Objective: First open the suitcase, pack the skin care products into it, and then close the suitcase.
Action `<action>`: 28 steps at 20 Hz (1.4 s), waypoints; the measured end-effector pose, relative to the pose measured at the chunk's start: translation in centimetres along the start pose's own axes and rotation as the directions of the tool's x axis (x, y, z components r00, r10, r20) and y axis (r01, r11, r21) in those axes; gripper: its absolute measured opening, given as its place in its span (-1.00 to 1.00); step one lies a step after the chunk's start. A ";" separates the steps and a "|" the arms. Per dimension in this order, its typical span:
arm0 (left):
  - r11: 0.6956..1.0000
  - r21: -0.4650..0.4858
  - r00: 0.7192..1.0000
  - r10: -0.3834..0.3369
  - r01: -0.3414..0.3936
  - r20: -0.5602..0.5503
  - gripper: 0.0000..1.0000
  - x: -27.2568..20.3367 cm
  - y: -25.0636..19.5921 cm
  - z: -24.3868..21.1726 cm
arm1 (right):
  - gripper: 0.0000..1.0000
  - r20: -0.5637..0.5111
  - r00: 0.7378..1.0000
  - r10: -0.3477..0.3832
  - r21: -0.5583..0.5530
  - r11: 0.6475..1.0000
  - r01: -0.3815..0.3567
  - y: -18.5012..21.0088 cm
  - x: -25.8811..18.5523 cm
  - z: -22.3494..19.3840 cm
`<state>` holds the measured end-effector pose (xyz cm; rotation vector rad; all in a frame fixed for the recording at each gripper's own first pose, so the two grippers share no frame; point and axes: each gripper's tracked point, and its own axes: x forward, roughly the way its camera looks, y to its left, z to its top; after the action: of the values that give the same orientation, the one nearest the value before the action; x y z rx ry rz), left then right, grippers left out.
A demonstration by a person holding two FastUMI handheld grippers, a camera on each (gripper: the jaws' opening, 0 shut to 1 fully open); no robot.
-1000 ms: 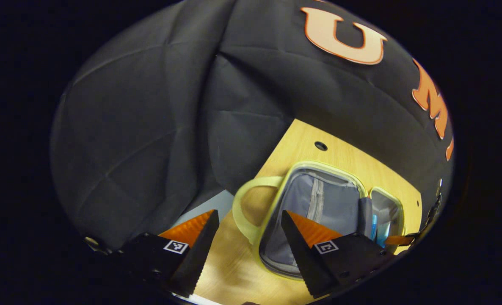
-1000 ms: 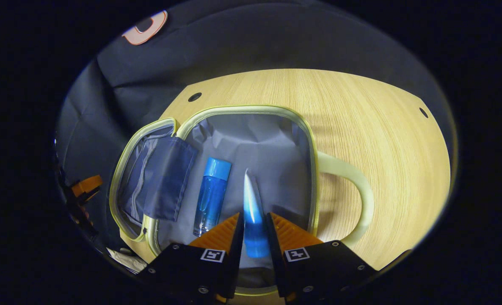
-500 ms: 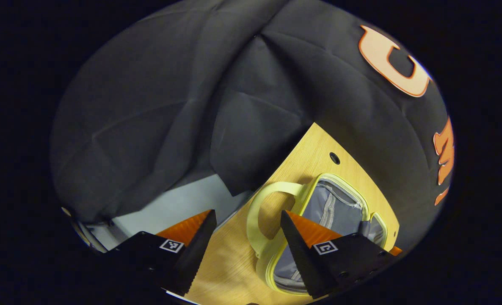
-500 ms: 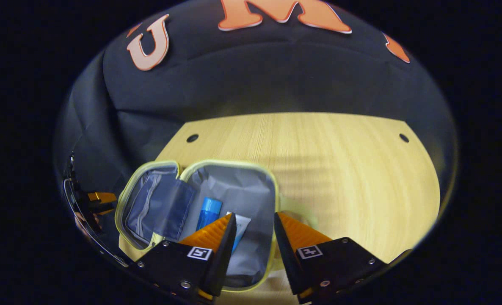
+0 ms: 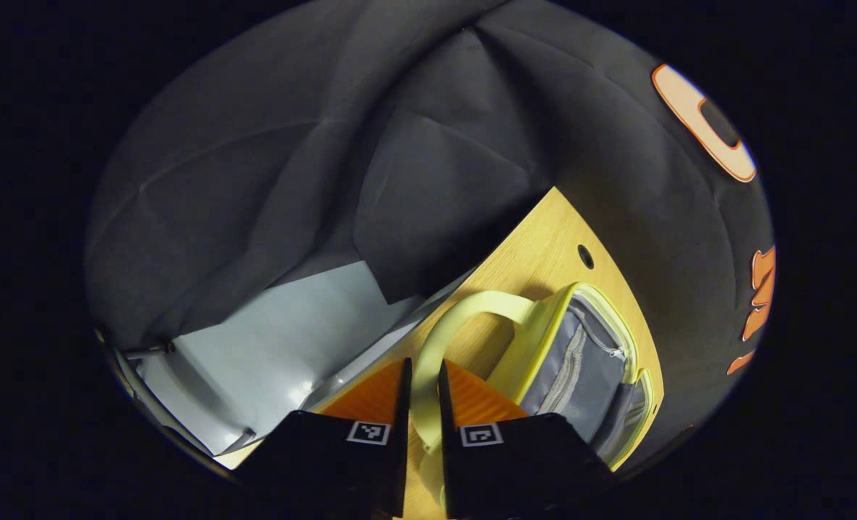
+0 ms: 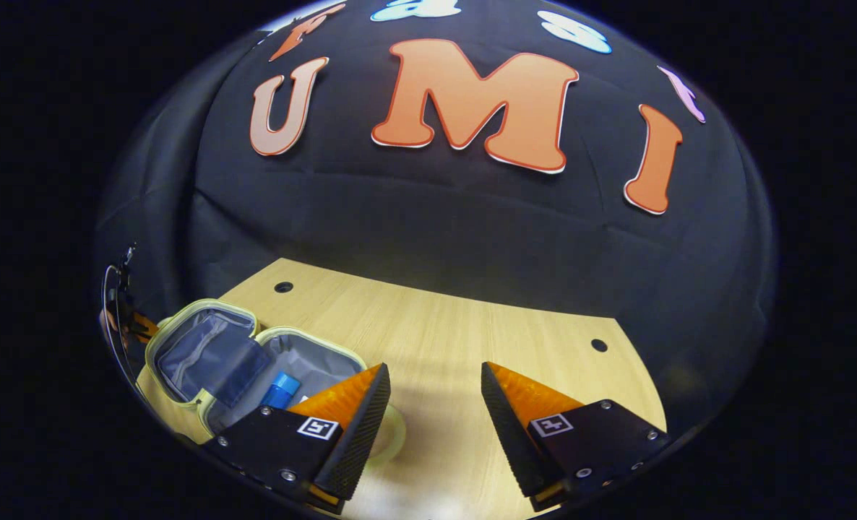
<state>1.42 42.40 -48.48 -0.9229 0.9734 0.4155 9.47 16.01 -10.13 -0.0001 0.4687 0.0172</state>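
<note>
Left gripper view: left gripper [image 5: 421, 393] nearly closed, both fingers clamped on pale yellow handle [image 5: 464, 310] of suitcase [image 5: 580, 368], lying open on wooden table [image 5: 544, 245].

Right gripper view: right gripper [image 6: 434, 404] wide apart, empty, above table [image 6: 472, 339]; blue bottle [image 6: 280, 390] inside suitcase [image 6: 204, 354], lower left.

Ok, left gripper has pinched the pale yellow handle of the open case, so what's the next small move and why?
Probably swing the pale yellow handle up and over to fold that half shut: the left hand-held gripper clamps it, the blue bottle lies inside the grey-lined case, and the right hand-held gripper is open and clear.
</note>
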 end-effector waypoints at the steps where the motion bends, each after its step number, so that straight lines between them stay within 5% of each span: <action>1: 1.000 -0.001 1.000 -0.020 0.020 0.023 -0.60 -1.5 -0.7 0.4 | 0.65 0.007 1.000 -0.010 -0.013 1.000 0.011 -0.7 -0.2 0.0; 2: 0.999 0.035 0.999 -0.024 0.023 0.027 -0.77 1.1 -1.1 0.2 | 0.66 0.018 1.000 -0.020 -0.026 0.999 0.020 -1.3 -0.3 -0.2; 4: 0.996 0.089 0.997 -0.027 0.021 0.065 -0.86 -2.5 -1.7 1.3 | 0.69 0.037 0.999 -0.026 -0.051 0.998 0.028 -2.1 -0.6 -0.1; 12: 0.965 0.255 0.961 -0.121 0.056 0.248 -0.88 -12.5 -8.0 4.4 | 0.76 0.119 0.993 0.026 -0.139 0.990 -0.010 -3.6 -1.6 1.4; 19: 0.919 0.361 0.908 -0.278 0.157 0.314 -0.89 -20.3 -18.0 3.5 | 0.86 0.179 0.983 0.048 -0.168 0.986 -0.017 -5.8 -2.9 2.1; 28: 0.844 0.407 0.843 -0.473 0.349 0.257 -0.88 -25.9 -28.1 -2.5 | 0.86 0.205 0.977 0.055 -0.114 0.993 -0.032 -8.8 -4.3 1.4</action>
<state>5.39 26.73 -13.77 -0.6811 0.4706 0.0226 6.44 7.17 -6.96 -0.0959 0.2576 0.0854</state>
